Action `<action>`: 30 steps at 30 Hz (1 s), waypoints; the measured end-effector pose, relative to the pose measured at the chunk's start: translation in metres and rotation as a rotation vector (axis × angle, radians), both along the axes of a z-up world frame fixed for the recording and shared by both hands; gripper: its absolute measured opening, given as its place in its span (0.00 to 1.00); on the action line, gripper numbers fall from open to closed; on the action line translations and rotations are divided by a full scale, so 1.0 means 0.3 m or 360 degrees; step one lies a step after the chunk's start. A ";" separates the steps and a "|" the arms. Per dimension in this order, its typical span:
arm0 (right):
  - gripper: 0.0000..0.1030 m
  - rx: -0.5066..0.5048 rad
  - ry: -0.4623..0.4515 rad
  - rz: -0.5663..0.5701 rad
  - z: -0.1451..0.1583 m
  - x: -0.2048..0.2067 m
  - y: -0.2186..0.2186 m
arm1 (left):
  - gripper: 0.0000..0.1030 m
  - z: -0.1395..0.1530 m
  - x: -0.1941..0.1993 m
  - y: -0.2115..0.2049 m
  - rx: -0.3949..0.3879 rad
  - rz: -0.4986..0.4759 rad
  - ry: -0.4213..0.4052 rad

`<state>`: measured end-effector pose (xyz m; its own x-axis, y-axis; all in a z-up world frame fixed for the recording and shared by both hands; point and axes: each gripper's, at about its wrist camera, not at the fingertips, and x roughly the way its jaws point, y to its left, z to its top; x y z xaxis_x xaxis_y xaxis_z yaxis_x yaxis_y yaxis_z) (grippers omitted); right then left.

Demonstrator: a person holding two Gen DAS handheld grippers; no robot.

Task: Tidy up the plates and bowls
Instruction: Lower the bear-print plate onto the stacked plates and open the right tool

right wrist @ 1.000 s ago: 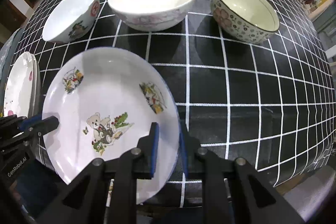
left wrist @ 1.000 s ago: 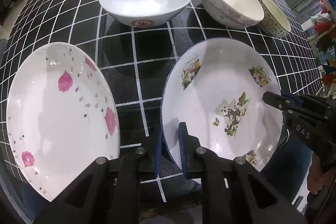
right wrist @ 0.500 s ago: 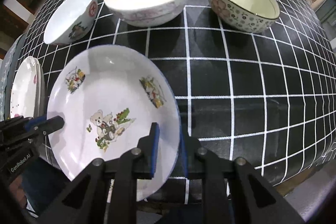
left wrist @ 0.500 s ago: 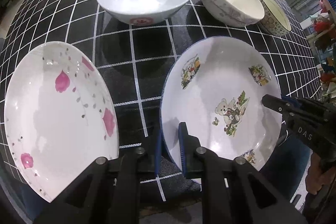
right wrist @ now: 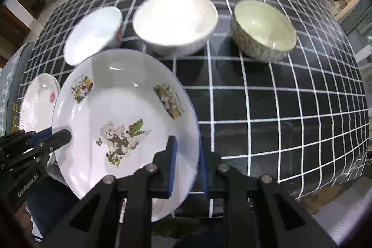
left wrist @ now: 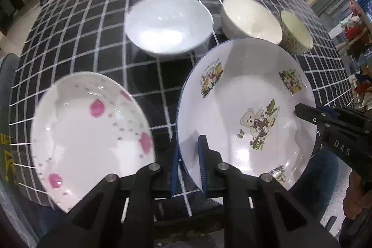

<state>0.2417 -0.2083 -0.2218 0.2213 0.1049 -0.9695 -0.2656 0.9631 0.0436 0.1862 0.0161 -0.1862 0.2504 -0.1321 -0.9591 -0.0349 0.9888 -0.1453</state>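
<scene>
1. We see a surface [right wrist: 290, 108] under a black cloth with a white grid, carrying three bowls in a row and a plate.
2. We hold a bear plate [left wrist: 246, 94] [right wrist: 116, 108] clear of the cloth, near its front edge, with both tools on opposite rims.
3. A flowered plate [left wrist: 88, 136] [right wrist: 37, 99] lies on the surface to the left, apart from the lifted one.
4. A white bowl [left wrist: 169, 22], a cream bowl [right wrist: 174, 22] and a patterned bowl [right wrist: 262, 31] stand behind.
5. Our left hand-held gripper [left wrist: 188, 164] pinches the bear plate's left rim.
6. Our right hand-held gripper [right wrist: 187, 166] pinches its right rim.
</scene>
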 end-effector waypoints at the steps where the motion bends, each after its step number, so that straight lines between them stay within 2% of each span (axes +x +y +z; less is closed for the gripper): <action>1: 0.22 0.0005 -0.0007 0.0004 0.012 0.000 0.011 | 0.14 0.024 -0.005 0.019 -0.0001 0.0009 -0.0013; 8: 0.22 0.0042 -0.0049 0.0148 0.102 -0.011 0.188 | 0.14 0.119 -0.060 0.178 0.0035 0.0111 -0.0055; 17: 0.22 0.0087 0.0017 0.0339 0.054 -0.024 0.466 | 0.14 0.172 -0.133 0.426 0.0149 0.0278 -0.0042; 24: 0.22 0.0034 0.0034 0.0449 0.022 -0.049 0.616 | 0.14 0.131 -0.187 0.549 0.0127 0.0396 -0.0001; 30: 0.22 -0.0012 0.0074 0.0491 -0.018 -0.072 0.676 | 0.14 0.063 -0.210 0.604 0.0112 0.0436 0.0058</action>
